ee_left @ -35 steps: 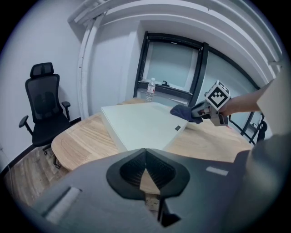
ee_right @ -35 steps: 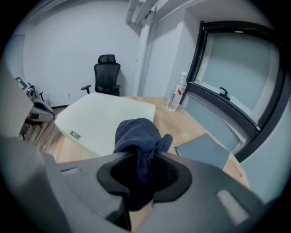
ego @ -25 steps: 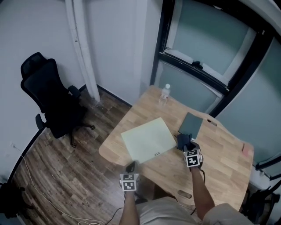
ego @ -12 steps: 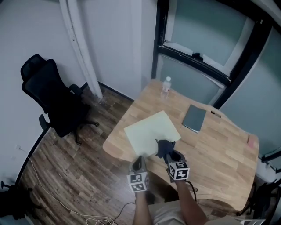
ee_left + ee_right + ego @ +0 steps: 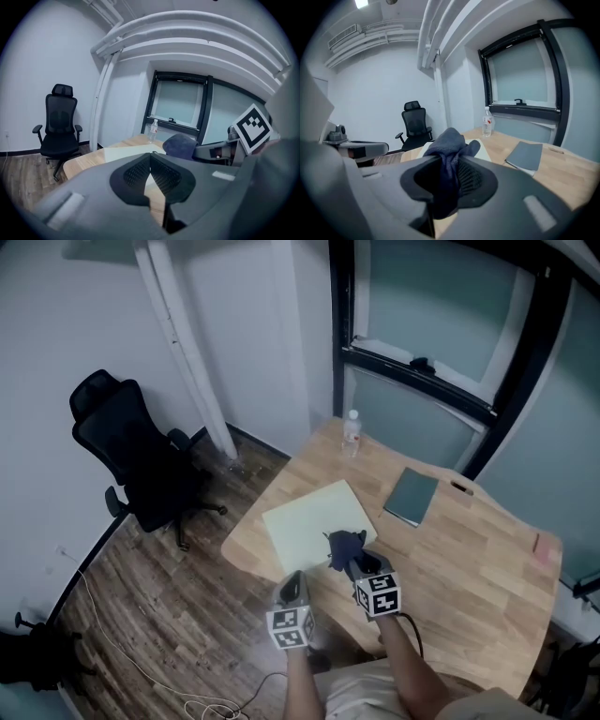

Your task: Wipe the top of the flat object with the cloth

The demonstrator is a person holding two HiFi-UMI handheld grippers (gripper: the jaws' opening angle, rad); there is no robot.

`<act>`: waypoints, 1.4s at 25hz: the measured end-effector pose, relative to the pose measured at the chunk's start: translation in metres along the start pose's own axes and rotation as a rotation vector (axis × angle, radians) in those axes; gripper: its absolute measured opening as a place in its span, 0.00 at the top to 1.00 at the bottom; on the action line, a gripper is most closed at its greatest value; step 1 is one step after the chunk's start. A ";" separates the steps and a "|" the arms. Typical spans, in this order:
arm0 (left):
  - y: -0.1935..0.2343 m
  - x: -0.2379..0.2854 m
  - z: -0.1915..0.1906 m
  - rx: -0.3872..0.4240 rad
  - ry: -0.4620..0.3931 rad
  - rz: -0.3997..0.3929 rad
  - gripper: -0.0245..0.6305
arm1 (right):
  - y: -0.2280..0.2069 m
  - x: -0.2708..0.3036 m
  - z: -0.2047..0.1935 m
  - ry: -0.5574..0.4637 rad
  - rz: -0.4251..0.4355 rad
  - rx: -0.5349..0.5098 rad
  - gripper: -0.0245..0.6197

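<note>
1. A black office chair (image 5: 141, 460) stood on the wooden floor, well apart from the table. It had no part in the job.
2. The left tongs (image 5: 296, 579) hung off the near table edge, clenched on nothing. Judged parked clear, leaving the sheet to the wiping hand.
3. A pale green flat rectangular sheet (image 5: 309, 512) lay at the left end of the light wooden table (image 5: 469, 559), its top bare and within easy reach.
4. The right tongs (image 5: 356, 562) grasped a dark blue cloth (image 5: 344, 544), which was bunched past the tips so fabric, not tongs, would meet the surface. The cloth sat over the sheet's near right corner; contact could not be told.
5. A clear plastic bottle (image 5: 351, 432) and a grey notebook (image 5: 411, 496) lay apart from the sheet, outside a likely wiping path.
</note>
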State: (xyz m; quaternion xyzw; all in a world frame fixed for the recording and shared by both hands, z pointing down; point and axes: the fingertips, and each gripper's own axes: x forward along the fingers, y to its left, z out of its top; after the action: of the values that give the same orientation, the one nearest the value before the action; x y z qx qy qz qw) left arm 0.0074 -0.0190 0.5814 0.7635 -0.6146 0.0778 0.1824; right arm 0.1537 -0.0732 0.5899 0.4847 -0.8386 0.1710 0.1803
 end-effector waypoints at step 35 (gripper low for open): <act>-0.047 -0.064 -0.018 -0.021 -0.030 0.078 0.95 | 0.004 -0.065 -0.004 0.028 0.140 -0.203 0.83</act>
State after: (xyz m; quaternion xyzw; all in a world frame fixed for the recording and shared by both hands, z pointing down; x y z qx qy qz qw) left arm 0.0398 0.0540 0.5676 0.7381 -0.6473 0.0669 0.1782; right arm 0.1809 -0.0211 0.5626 0.4016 -0.8809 0.1040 0.2279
